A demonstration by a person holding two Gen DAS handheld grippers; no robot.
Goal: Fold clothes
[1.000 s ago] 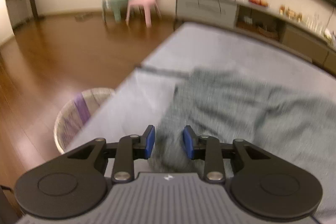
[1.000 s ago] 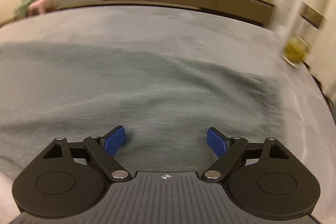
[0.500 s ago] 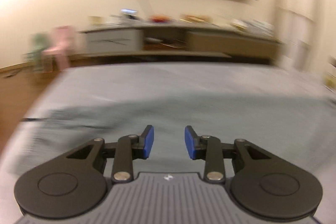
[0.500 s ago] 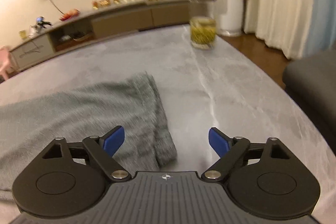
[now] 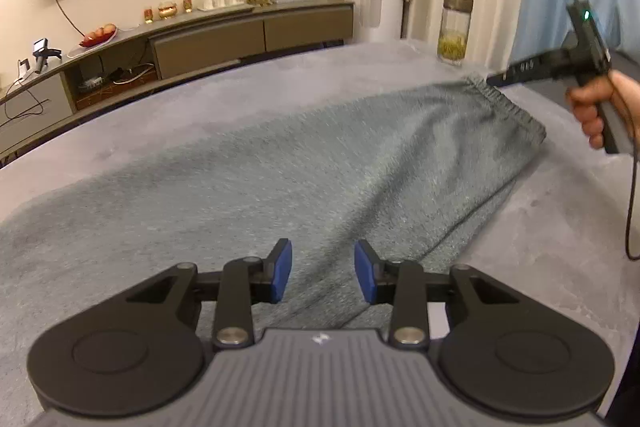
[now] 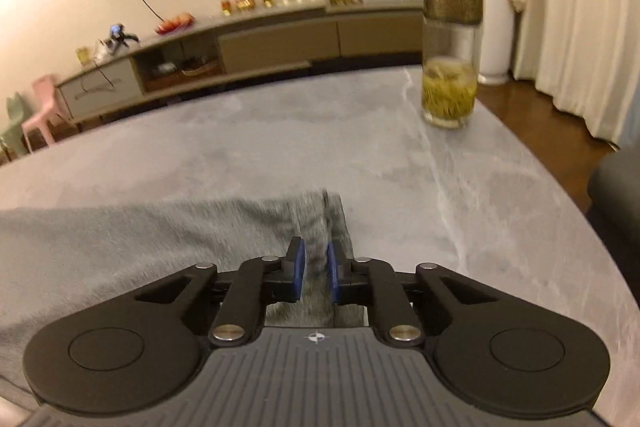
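Left wrist view: my left gripper (image 5: 322,277) hovers low over the grey knitted garment (image 5: 280,183), its blue pads parted by a moderate gap with nothing between them. The garment lies spread flat along the grey table (image 5: 560,227), running from the near left toward its ribbed hem (image 5: 516,107) at the far right. There, a hand (image 5: 600,111) holds my right gripper (image 5: 494,81) by its handle, the tip meeting the hem's far corner; a cable (image 5: 632,207) hangs from the handle. A glass jar (image 5: 454,29) with yellow-green contents stands on the table beyond the hem.

Right wrist view: my right gripper (image 6: 316,273) has its blue pads drawn nearly together, pinching a raised ridge of the garment (image 6: 160,239) at its hem edge (image 6: 334,211). The rest of the cloth stretches away to the left. The jar (image 6: 450,59) stands well apart, ahead and to the right, near the table (image 6: 440,207) edge. A low sideboard (image 6: 260,47) lines the wall behind.
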